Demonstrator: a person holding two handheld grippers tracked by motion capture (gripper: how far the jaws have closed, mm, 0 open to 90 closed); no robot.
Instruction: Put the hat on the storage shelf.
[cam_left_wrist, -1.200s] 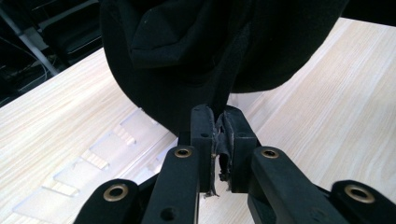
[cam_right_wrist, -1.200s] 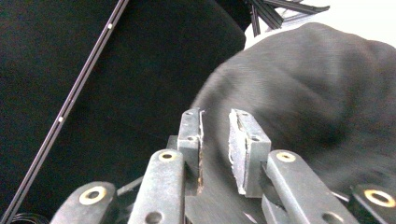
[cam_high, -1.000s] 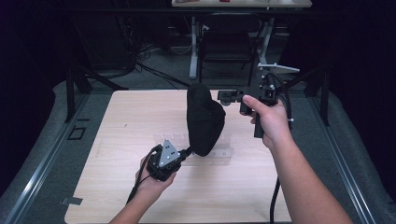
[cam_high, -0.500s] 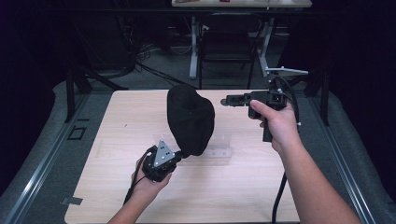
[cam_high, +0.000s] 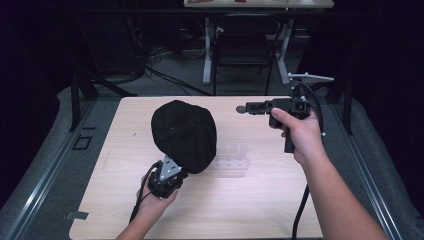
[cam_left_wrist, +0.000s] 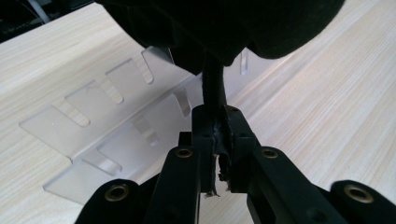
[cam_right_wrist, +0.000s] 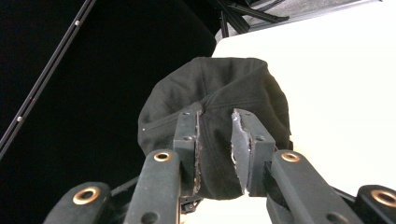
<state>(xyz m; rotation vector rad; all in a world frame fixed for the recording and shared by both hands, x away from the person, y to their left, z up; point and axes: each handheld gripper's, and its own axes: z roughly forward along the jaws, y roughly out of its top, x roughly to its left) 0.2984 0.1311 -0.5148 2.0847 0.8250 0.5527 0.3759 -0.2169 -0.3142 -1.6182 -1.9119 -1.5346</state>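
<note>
left claw (cam_left_wrist: 215, 154) clamped on black cap's (cam_high: 184, 134) edge, seen in its own view | right claw (cam_right_wrist: 215, 149) parted, empty | clear rack (cam_left_wrist: 116, 121) lay on surface (cam_high: 260, 200)

Caps: one, a black cap (cam_high: 184, 134), its edge pinched between the left fingers (cam_left_wrist: 201, 135).
Racks: one, a clear slotted rack (cam_high: 231, 156) lying flat on the table beyond the left fingers, under the cap.
Tables: one, a light wood table (cam_high: 260, 195).
Grippers: two, a left gripper (cam_high: 166, 178) with its jaws closed on the cap, and a right gripper (cam_high: 243, 108) with its jaws parted and nothing between them.
Hands: two, one around each gripper.
</note>
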